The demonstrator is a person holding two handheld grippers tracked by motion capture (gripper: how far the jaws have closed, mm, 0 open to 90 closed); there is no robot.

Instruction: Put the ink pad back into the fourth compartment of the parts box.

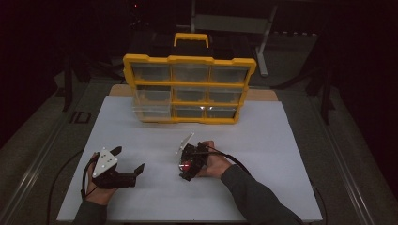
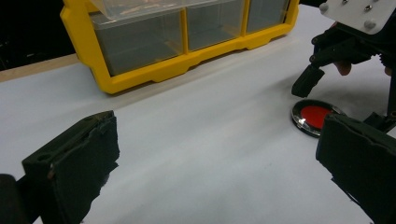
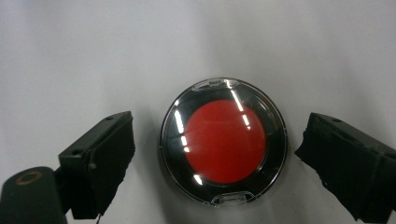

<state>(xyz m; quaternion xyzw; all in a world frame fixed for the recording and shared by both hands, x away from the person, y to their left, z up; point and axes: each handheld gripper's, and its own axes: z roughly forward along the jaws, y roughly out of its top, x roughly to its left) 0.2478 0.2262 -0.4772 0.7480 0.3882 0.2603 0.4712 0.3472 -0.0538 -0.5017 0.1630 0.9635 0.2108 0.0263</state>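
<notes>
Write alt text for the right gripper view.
A round compact with a red centre, black rim and clear lid lies flat on the white table, between the open right tongs, whose black jaws stand apart from it on either side.

Both grippers black w/ chunky foam-like pads – left gripper [image 1: 127,165] has white 3-corner plate w/ screws; right gripper [image 1: 187,161] same, black cable; dark grey sleeves.

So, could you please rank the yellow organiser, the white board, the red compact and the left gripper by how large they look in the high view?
1. White board
2. Yellow organiser
3. Left gripper
4. Red compact, partly hidden by the right gripper, so its full outline is unsure, though it clearly looks smallest.
</notes>
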